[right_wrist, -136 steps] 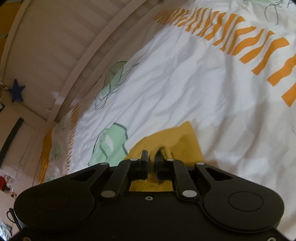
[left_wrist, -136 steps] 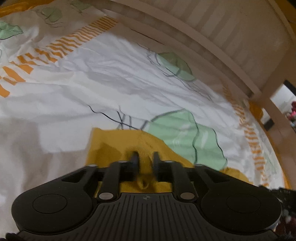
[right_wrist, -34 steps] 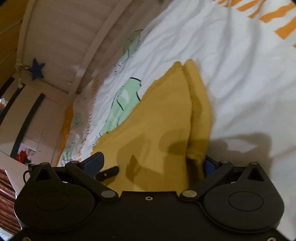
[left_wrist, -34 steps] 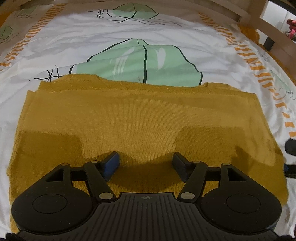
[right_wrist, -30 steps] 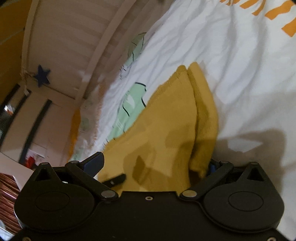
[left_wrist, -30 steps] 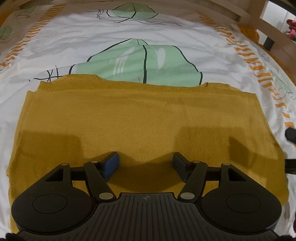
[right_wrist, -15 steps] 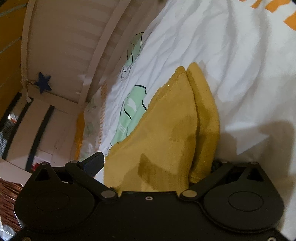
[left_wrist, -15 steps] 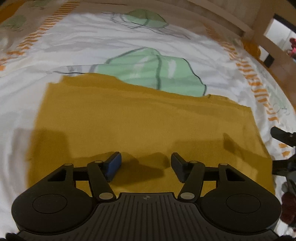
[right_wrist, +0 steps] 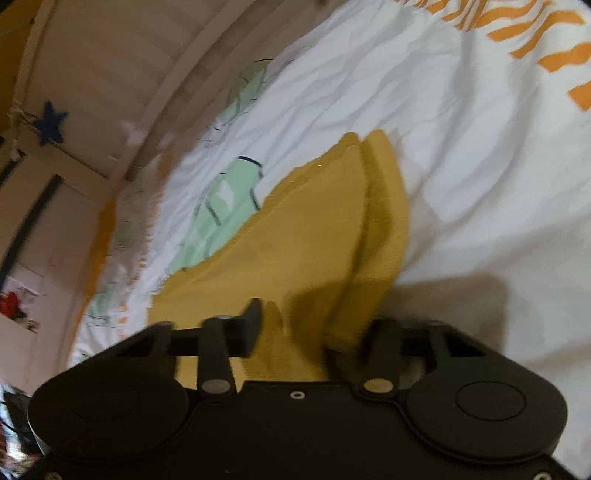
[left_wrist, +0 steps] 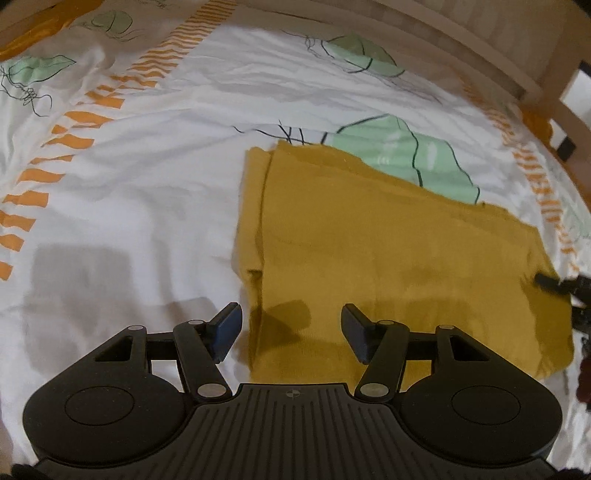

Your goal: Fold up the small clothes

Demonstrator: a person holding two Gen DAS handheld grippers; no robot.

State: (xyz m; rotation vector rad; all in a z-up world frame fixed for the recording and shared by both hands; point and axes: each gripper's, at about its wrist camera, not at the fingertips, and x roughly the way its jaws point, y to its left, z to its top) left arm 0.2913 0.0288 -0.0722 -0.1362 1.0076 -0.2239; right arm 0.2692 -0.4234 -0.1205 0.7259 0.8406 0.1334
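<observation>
A mustard-yellow knit garment (left_wrist: 388, 258) lies folded flat on the white printed bed sheet (left_wrist: 147, 177). My left gripper (left_wrist: 291, 330) is open and empty, low over the garment's near left edge, its left finger over bare sheet. In the right wrist view the same garment (right_wrist: 295, 251) fills the middle. My right gripper (right_wrist: 314, 328) is open at the garment's near end, the cloth lying between its jaws; its right fingertip is hidden behind a fold. The right gripper's fingertips (left_wrist: 546, 280) show at the garment's right edge in the left wrist view.
A wooden slatted bed rail (left_wrist: 443, 33) runs along the far side. It also shows in the right wrist view (right_wrist: 122, 85), with a blue star (right_wrist: 51, 123) hanging on it. The sheet carries green leaf prints (left_wrist: 402, 155) and orange stripes (left_wrist: 74, 136).
Both grippers let go of the garment earlier and stand open. My left gripper has shifted left, so the garment's left edge is now between its fingers. The right gripper's jaws have narrowed a little.
</observation>
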